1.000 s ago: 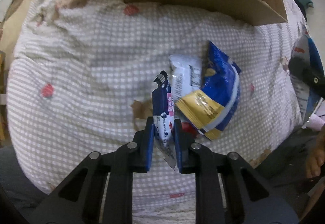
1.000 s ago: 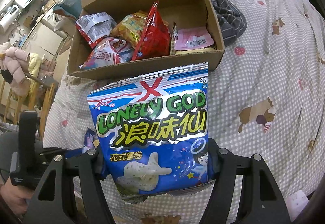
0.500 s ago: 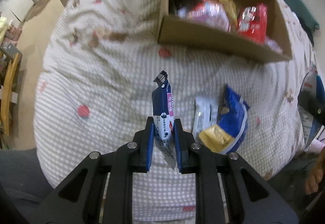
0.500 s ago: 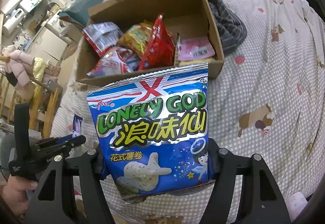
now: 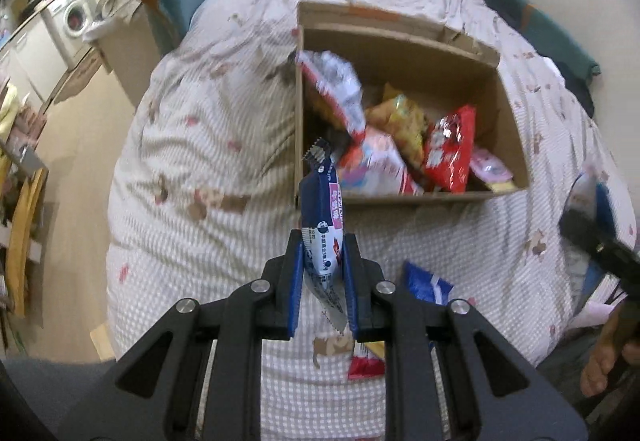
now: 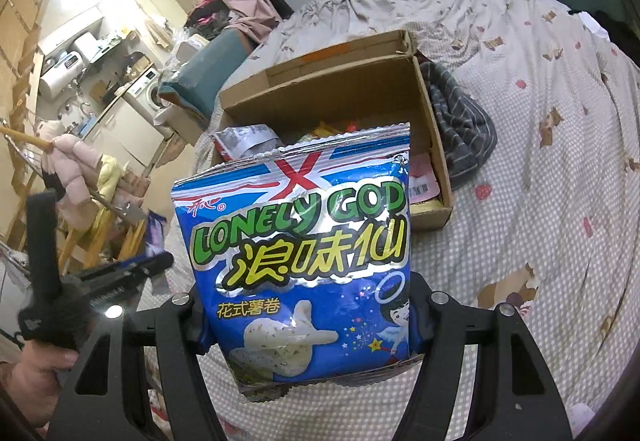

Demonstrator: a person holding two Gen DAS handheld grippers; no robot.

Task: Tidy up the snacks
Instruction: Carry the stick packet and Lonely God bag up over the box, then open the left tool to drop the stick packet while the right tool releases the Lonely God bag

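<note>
My left gripper point(image 5: 322, 273) is shut on a slim dark-blue snack bar point(image 5: 322, 217), held upright above the bed just in front of the cardboard box point(image 5: 404, 197). The box holds several snack bags, among them a red one point(image 5: 450, 149). My right gripper point(image 6: 310, 325) is shut on a large blue "Lonely God" chip bag point(image 6: 304, 253), held up in front of the same box point(image 6: 360, 89). The left gripper and its bar also show at the left of the right wrist view point(image 6: 132, 269).
The box sits on a checked bedspread point(image 5: 208, 241). A blue snack bag point(image 5: 426, 283) and a red packet point(image 5: 366, 367) lie on the bed near my left gripper. A striped grey cloth point(image 6: 460, 129) lies right of the box. Furniture and a washing machine point(image 5: 76, 17) stand left.
My left gripper has lifted and moved forward with the snack bar toward the box. My right gripper has risen with the chip bag; the box now looks farther and lower.
</note>
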